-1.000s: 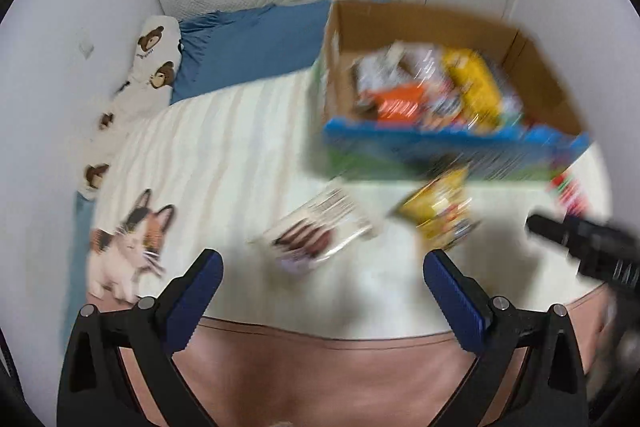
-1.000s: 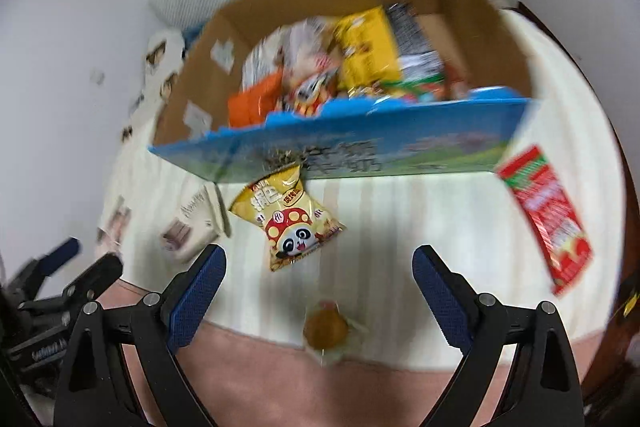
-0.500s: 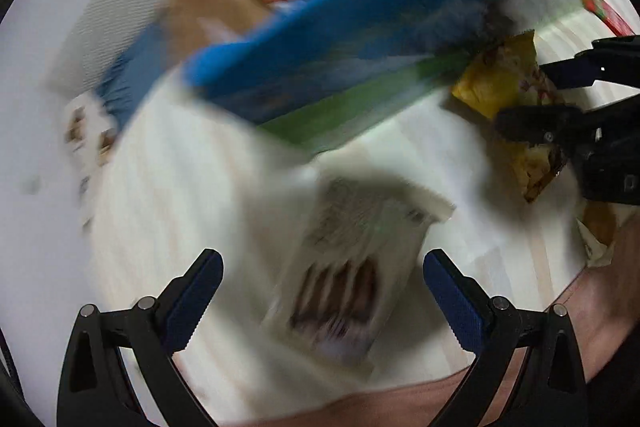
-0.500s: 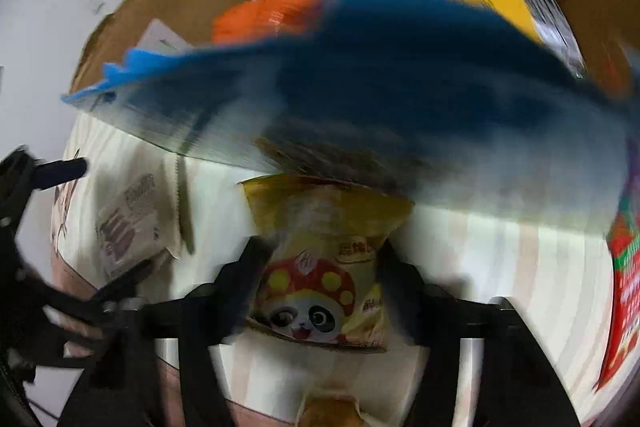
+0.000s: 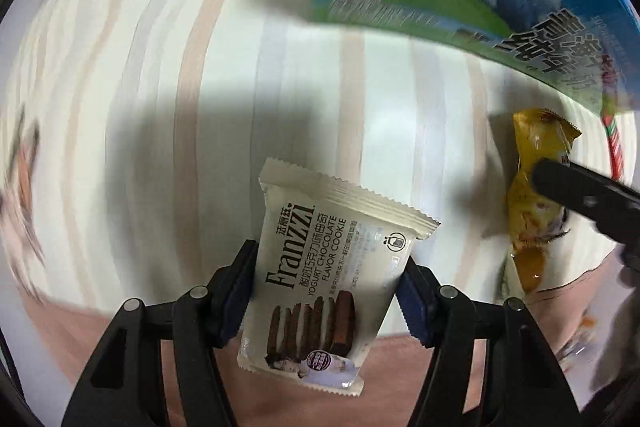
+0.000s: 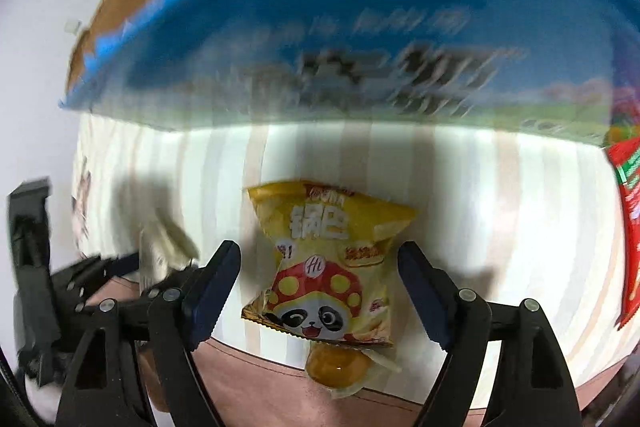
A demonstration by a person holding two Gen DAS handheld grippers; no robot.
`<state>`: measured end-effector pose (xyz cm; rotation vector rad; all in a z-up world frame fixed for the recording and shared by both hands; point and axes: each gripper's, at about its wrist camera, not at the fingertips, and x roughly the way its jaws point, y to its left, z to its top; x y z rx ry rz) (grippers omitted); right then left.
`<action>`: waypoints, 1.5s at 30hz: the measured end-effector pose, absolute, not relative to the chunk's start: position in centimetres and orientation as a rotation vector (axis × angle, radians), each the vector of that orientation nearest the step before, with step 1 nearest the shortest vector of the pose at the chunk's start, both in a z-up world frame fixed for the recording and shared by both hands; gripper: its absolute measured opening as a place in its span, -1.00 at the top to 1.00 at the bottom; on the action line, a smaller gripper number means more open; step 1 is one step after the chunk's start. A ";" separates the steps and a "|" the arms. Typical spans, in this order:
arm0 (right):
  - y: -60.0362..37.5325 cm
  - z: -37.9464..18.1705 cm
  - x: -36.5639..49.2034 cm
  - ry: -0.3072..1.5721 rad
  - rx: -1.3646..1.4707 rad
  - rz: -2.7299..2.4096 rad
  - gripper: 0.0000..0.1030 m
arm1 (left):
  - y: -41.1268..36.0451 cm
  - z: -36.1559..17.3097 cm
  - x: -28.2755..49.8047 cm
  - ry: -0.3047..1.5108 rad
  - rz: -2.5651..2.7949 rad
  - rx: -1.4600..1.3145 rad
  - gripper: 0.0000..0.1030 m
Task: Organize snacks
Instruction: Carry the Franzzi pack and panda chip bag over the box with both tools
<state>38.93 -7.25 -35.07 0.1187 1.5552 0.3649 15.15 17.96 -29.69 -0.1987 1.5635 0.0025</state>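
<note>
Closing left hand-held gripper [image 5: 326, 285] w/ cookie pack [image 5: 320, 291] between, striped sheet [image 5: 160, 107]

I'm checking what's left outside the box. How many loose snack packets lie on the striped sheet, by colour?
White cookie packet: 1
Yellow panda-print crisp packet: 1
Red packet at the right edge: 1
Clear-wrapped round golden pastry: 1
Total: 4
</note>
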 end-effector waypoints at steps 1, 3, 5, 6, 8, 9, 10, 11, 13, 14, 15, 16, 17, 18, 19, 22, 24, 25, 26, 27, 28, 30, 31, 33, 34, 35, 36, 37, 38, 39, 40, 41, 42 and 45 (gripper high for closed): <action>-6.8 -35.4 38.6 1.553 0.073 0.339 -0.33 | 18.1 -29.8 14.7 1.565 0.011 -0.220 -0.21; -6.6 -35.5 37.9 1.541 0.029 0.317 -0.10 | 18.5 -30.1 13.6 1.564 0.031 -0.283 -0.22; -7.0 -35.0 37.3 1.533 0.037 0.310 -0.02 | 18.3 -30.4 12.9 1.574 0.009 -0.300 -0.24; -7.6 -34.6 37.0 1.526 0.035 0.297 0.00 | 18.4 -30.5 12.9 1.579 0.005 -0.297 -0.25; -9.2 -33.8 36.5 1.508 0.055 0.280 0.01 | 18.1 -30.4 12.9 1.578 -0.001 -0.273 -0.25; -10.0 -33.2 36.2 1.499 0.065 0.272 0.01 | 17.9 -30.5 12.7 1.577 -0.003 -0.262 -0.25; -11.2 -32.4 35.7 1.483 0.069 0.255 0.01 | 17.5 -30.6 12.5 1.577 -0.003 -0.251 -0.25; -11.8 -31.9 35.3 1.473 0.070 0.246 0.01 | 17.4 -30.5 12.3 1.577 -0.002 -0.242 -0.25; -14.1 -30.8 34.0 1.456 0.078 0.219 0.01 | 16.3 -31.0 11.1 1.579 -0.005 -0.233 -0.25; -14.6 -30.5 33.2 1.454 0.084 0.208 0.01 | 15.3 -30.8 10.9 1.579 -0.006 -0.224 -0.25; -15.4 -30.5 33.3 1.457 0.087 0.196 0.01 | 14.9 -30.6 10.2 1.569 -0.004 -0.221 -0.25; -16.4 -30.4 32.2 1.463 0.089 0.185 0.01 | 14.3 -30.5 9.4 1.561 -0.002 -0.215 -0.24; -18.0 -30.4 31.4 1.470 0.097 0.176 0.01 | 13.7 -30.4 8.9 1.555 -0.003 -0.209 -0.20; -18.9 -30.7 30.6 1.482 0.103 0.171 0.01 | 13.4 -30.3 8.0 1.552 -0.001 -0.204 -0.13; -19.3 -31.2 29.6 1.501 0.108 0.166 0.01 | 13.0 -30.1 7.0 1.549 -0.001 -0.203 -0.13; -19.4 -33.2 26.7 1.556 0.126 0.166 0.01 | 11.3 -30.3 4.7 1.560 -0.014 -0.195 -0.13; -19.2 -34.4 25.7 1.585 0.136 0.164 0.01 | 9.9 -30.6 2.8 1.577 -0.029 -0.179 -0.13; -19.2 -35.2 25.0 1.602 0.152 0.164 0.01 | 9.1 -31.0 1.9 1.591 -0.041 -0.169 -0.13; -19.2 -35.6 24.9 1.608 0.166 0.166 0.00 | 8.4 -31.4 1.1 1.604 -0.052 -0.163 -0.13; -19.2 -36.1 24.7 1.621 0.190 0.167 -0.03 | 7.8 -31.7 0.2 1.617 -0.060 -0.161 -0.13; -19.4 -36.3 24.7 1.627 0.211 0.167 -0.09 | 7.3 -32.2 -0.4 1.627 -0.065 -0.160 -0.16; -20.0 -36.4 24.7 1.621 0.271 0.172 -0.26 | 7.0 -32.7 -0.8 1.642 -0.056 -0.165 -0.20; -20.4 -36.2 24.8 1.620 0.293 0.171 -0.31 | 7.0 -32.9 -0.7 1.638 -0.051 -0.175 -0.23; -20.9 -35.9 24.8 1.619 0.293 0.164 -0.31 | 7.1 -33.2 -0.6 1.635 -0.036 -0.196 -0.23; -20.7 -36.0 24.9 1.620 0.284 0.160 -0.31 | 7.1 -33.2 -0.7 1.629 -0.031 -0.200 -0.23; -20.5 -36.1 25.0 1.617 0.269 0.153 -0.31 | 7.0 -33.1 -1.0 1.615 -0.023 -0.207 -0.22; -20.4 -36.1 25.0 1.610 0.256 0.146 -0.29 | 7.5 -32.8 -0.6 1.604 -0.020 -0.207 -0.13; -19.5 -36.3 24.8 1.595 0.230 0.136 -0.11 | 7.3 -32.4 -0.8 1.591 -0.017 -0.196 -0.10; -17.8 -37.1 24.9 1.583 0.199 0.127 -0.04 | 7.2 -32.1 -0.9 1.581 -0.020 -0.195 -0.09; -17.7 -37.1 24.4 1.573 0.181 0.126 -0.02 | 8.8 -31.2 -0.8 1.574 -0.022 -0.200 -0.09; -17.5 -36.9 24.4 1.566 0.187 0.135 0.00 | 8.7 -30.6 -0.9 1.566 -0.030 -0.204 -0.09; -17.3 -36.7 24.5 1.563 0.203 0.155 0.02 | 8.7 -30.1 -0.8 1.559 -0.035 -0.206 -0.09; -17.3 -36.1 24.8 1.557 0.234 0.175 0.04 | 8.8 -29.3 -0.6 1.550 -0.042 -0.213 -0.09; -17.5 -33.2 26.1 1.515 0.303 0.225 0.04 | 9.8 -25.8 0.7 1.494 -0.087 -0.242 -0.09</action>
